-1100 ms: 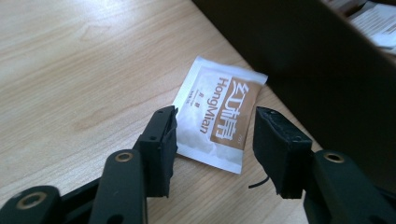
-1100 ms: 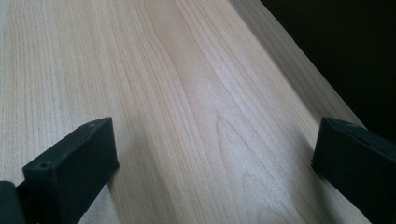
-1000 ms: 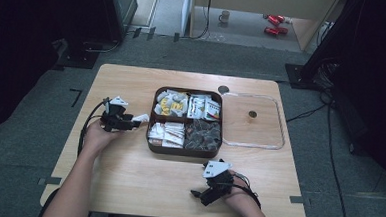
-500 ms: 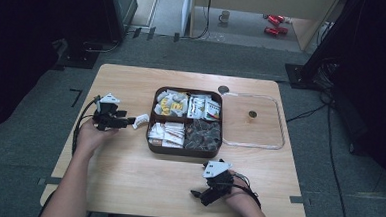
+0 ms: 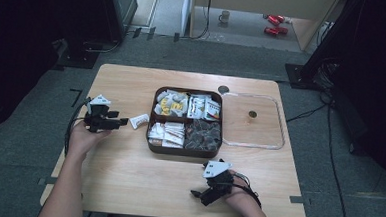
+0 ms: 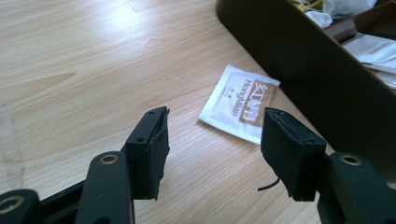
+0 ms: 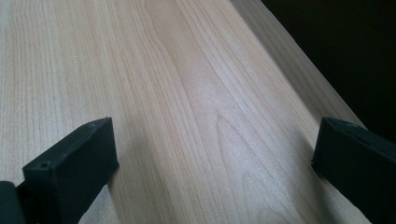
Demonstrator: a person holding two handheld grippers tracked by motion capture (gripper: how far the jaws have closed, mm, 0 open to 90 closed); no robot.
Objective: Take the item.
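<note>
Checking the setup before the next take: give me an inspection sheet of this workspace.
Surface: wooden table, bare around both hands.
Job's things: white sachet flat on the table, beside the tray's left wall, apart from the jaws. Tray has four compartments, all holding packets.
Clutter: clear lid lying right of the tray.
Grippers: left gripper open, jaws have just been opening, nothing between them, aimed at the sachet. Right gripper open over bare wood near the table's front edge.
Cables: one trails from each gripper; more on the floor at right.
Surroundings: grey floor; mug and red items on the floor beyond the table.
</note>
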